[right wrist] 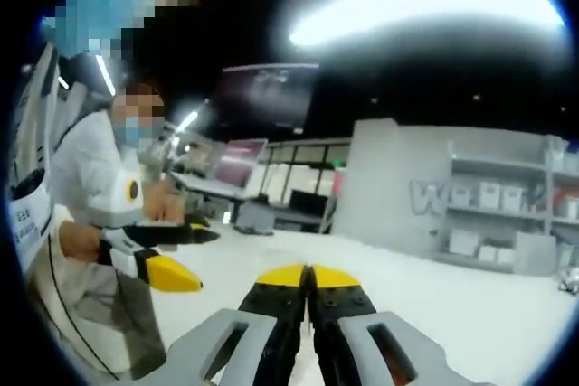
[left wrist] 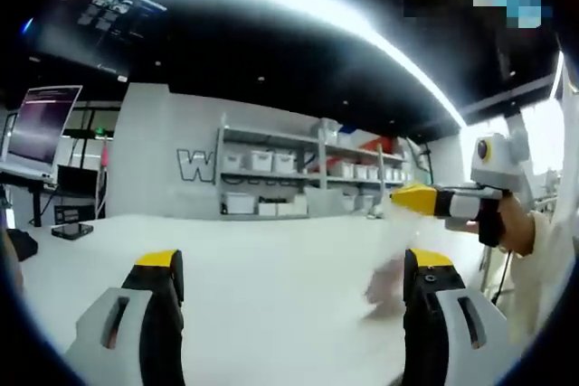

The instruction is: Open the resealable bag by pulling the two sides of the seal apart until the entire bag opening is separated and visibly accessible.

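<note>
In the left gripper view, the left tongs stand wide open over the white surface, with nothing between the two yellow-tipped jaws. Just beside the right-hand jaw lies a pale, blurry patch on the surface. It may be the bag, but it is too blurred to tell, so which way it points cannot be told. The right tongs come in from the right, held by a hand, with the yellow tip pointing left. Shelves with white boxes stand at the back wall.

In the right gripper view, the right tongs are closed, jaws pressed together with nothing between them. The left tongs show at the left.
</note>
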